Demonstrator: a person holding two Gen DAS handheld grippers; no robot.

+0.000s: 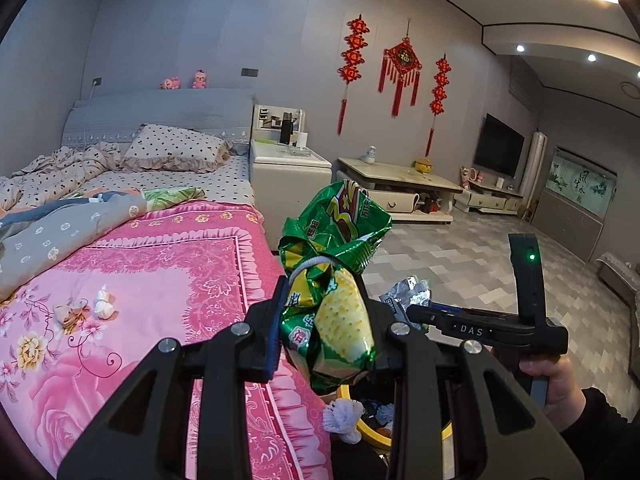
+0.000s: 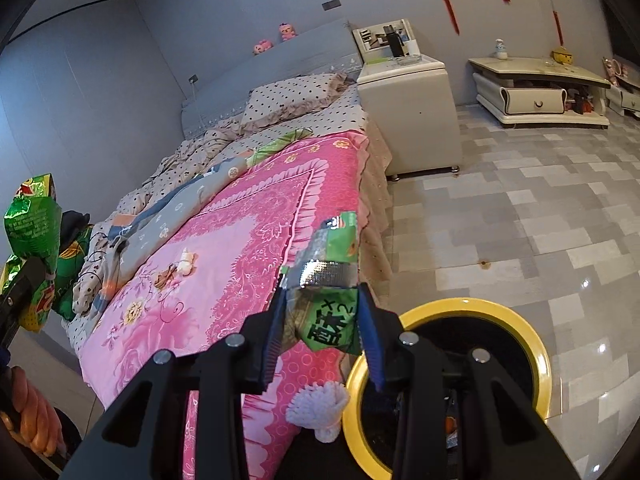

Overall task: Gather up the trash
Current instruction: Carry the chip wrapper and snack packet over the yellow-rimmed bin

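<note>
My left gripper is shut on a crumpled green and yellow snack bag, held above the yellow-rimmed bin beside the bed. My right gripper is shut on a smaller green and silver wrapper, held just left of the bin's yellow rim. The left gripper with its bag shows at the left edge of the right wrist view. The right gripper shows in the left wrist view. Crumpled white tissues lie on the pink bedspread. A white knitted piece hangs at the bin's edge.
The bed with quilts and a dotted pillow fills the left. A cream bedside cabinet and a low table stand along the far wall. Grey tiled floor lies to the right.
</note>
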